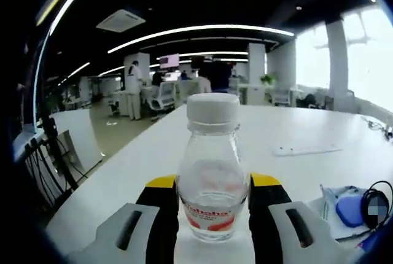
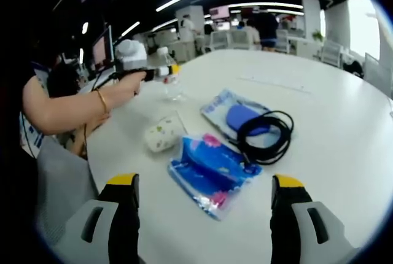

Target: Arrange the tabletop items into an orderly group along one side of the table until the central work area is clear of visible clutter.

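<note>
Between the left claw's (image 1: 213,205) jaws stood a clear plastic bottle (image 1: 212,166), gripped upright on the white desk (image 1: 295,132); its cap was white and ribbed, its red label lettering too blurred to read. Farther right, the right claw (image 2: 206,199) hung released above a crinkled blue packet (image 2: 212,172), beside a coiled black cable (image 2: 265,135) and a pale speckled pouch (image 2: 164,133).

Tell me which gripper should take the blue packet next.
Right. Its open fingers already frame the blue packet lying just ahead on the table. The left gripper is busy, closed on the bottle farther along.
</note>
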The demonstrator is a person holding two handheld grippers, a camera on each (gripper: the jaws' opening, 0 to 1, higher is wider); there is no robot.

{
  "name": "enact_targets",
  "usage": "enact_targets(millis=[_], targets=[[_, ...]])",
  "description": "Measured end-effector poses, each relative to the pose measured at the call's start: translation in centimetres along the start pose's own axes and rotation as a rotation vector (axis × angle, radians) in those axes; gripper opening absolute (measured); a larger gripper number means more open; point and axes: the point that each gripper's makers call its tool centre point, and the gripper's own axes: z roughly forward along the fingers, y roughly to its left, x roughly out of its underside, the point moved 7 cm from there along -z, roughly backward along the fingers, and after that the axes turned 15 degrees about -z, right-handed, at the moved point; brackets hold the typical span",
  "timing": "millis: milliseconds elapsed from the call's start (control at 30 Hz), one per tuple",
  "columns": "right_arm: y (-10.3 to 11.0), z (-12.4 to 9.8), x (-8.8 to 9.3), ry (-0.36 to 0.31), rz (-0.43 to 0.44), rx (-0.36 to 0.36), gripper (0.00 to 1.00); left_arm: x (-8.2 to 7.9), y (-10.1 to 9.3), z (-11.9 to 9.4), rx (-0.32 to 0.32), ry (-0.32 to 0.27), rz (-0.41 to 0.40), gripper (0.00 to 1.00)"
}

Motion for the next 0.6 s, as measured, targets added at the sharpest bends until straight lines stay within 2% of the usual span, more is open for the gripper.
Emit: enact_targets(millis=[67, 200, 333, 367, 600], targets=[[-0.03, -0.06, -0.07, -0.005, 0.001, 0.0, 0.86, -0.27, -0.08, 0.04, 0.005, -0.013, 0.019, 0.54], [-0.07, -0.21, -0.12, -0.009, 0.001, 0.003, 0.86, -0.82, -0.02, -0.05, 0.016, -0.021, 0.018, 0.62], [0.05, -0.38, -0.45, -0.026, 0.002, -0.002, 0.87, -1.07, 0.02, -0.13, 0.048, -0.03, 0.075, 0.73], [0.04, -0.44, -0.52, -0.029, 0.0, 0.0, 0.87, -1.0, -0.1, 0.03, 0.083, -0.025, 0.077, 0.77], [-0.1, -0.9, -0.91, -0.037, -0.016, 0.001, 0.87, -0.8, 0.43, -0.21, 0.134, 0.001, 0.081, 0.98]])
